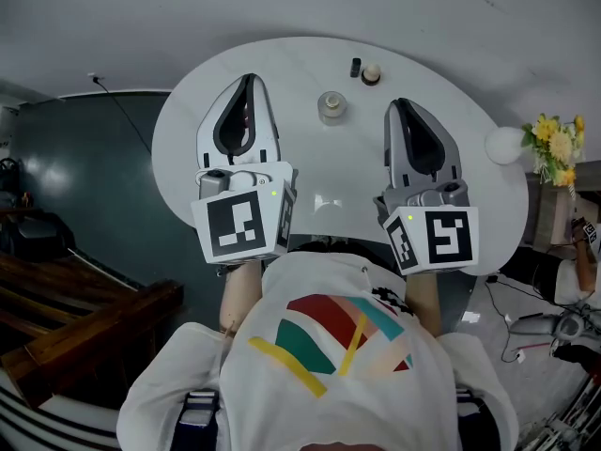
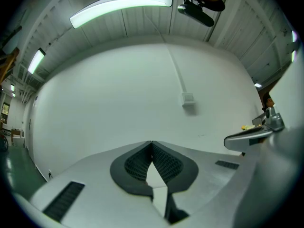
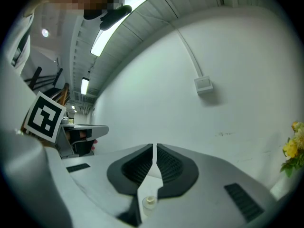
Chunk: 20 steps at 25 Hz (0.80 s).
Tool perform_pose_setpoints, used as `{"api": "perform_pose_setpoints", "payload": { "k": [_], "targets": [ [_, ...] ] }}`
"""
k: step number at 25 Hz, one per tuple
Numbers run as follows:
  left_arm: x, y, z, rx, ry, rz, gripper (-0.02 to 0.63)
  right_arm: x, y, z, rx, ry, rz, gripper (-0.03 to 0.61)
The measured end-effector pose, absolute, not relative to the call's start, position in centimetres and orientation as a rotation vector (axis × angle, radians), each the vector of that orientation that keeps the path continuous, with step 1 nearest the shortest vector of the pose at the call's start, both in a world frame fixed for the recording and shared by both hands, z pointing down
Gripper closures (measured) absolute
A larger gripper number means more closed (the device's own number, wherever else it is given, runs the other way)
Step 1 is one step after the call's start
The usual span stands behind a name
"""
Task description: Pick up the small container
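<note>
- L tongs [image 1: 250, 79] were shut, tips together, empty.
- R tongs [image 1: 399, 104] were shut too, holding nothing.
- The small container [image 1: 331, 106] sat on white tabletop [image 1: 310, 163], ahead, betw. both tongs.
- Off right edge: yellow flowers [image 1: 556, 141].

Right gripper [image 3: 154, 147] sits dead centre with its ribbed dark pads [image 3: 140, 167] pressed together, just a hairline slit between them and nothing pinched. Right below the tips, in the wider gap nearer the camera, you can see the small container [image 3: 150, 203], clear with a pale cap, sitting on the white table [image 3: 151, 177]. Behind the gripper it's all plain white wall [image 3: 156, 94]. Up and to the right of the gripper there's a little wall box [image 3: 203, 84] with a cable channel running up from it. Far right of the gripper, yellow flowers [image 3: 294, 148]. Off to its left, the left gripper's marker cube [image 3: 45, 116]. High above, a ceiling light strip [image 3: 121, 20].
</note>
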<state>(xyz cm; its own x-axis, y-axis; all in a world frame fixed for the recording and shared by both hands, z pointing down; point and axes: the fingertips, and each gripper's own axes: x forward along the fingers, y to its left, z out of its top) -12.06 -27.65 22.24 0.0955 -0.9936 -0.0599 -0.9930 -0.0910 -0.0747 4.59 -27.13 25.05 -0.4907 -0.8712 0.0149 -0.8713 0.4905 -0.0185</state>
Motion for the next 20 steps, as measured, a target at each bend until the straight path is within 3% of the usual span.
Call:
{"api": "perform_pose_setpoints", "payload": {
  "k": [11,20],
  "targets": [
    [-12.9,-28.5,23.4,-2.248,2.099,-0.019,0.596,1.6,-29.6,28.0,1.374,-2.733,0.145,0.350],
    [-13.4,-29.9,28.7,-2.299,2.184,-0.096,0.595,-1.7,-32.6,33.7,1.201,-2.657,0.188,0.272]
  ]
}}
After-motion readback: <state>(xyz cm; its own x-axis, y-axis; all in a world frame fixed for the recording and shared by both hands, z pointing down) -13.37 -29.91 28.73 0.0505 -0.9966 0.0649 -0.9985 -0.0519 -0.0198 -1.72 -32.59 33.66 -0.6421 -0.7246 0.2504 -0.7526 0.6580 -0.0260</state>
